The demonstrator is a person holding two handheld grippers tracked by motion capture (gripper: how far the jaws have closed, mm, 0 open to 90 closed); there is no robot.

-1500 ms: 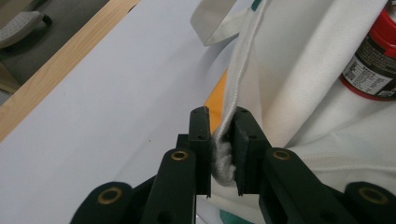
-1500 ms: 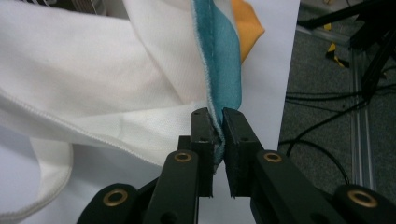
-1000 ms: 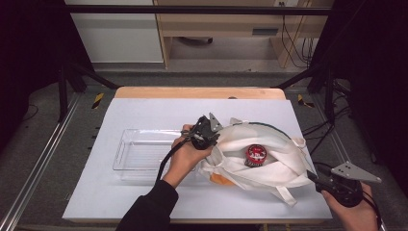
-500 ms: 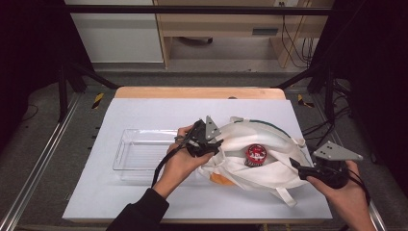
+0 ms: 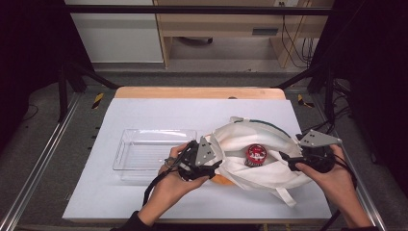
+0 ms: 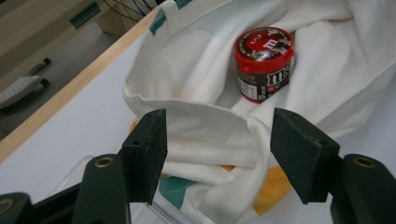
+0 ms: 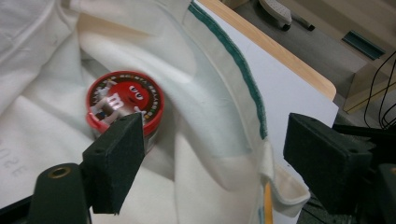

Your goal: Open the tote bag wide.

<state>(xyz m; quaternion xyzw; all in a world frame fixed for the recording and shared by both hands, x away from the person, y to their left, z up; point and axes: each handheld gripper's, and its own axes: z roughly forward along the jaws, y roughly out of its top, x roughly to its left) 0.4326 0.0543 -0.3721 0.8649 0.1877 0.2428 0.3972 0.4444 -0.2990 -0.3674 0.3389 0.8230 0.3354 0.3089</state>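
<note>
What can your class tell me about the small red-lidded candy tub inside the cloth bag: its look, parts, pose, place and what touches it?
The candy tub is a small round container, seemingly plastic, with a red lid printed with a cartoon candy face and a dark brown label wrapped around its body. The lid is on. It stands upright, slightly tilted, nestled in the folds of the open white cloth bag, whose fabric touches its base and sides. It sits between the two hand-held grippers; neither touches it.

The white bag (image 5: 260, 159) hides the candy tub's (image 5: 256, 154) base; its orange patch (image 5: 222, 179) is mostly tucked under.
</note>
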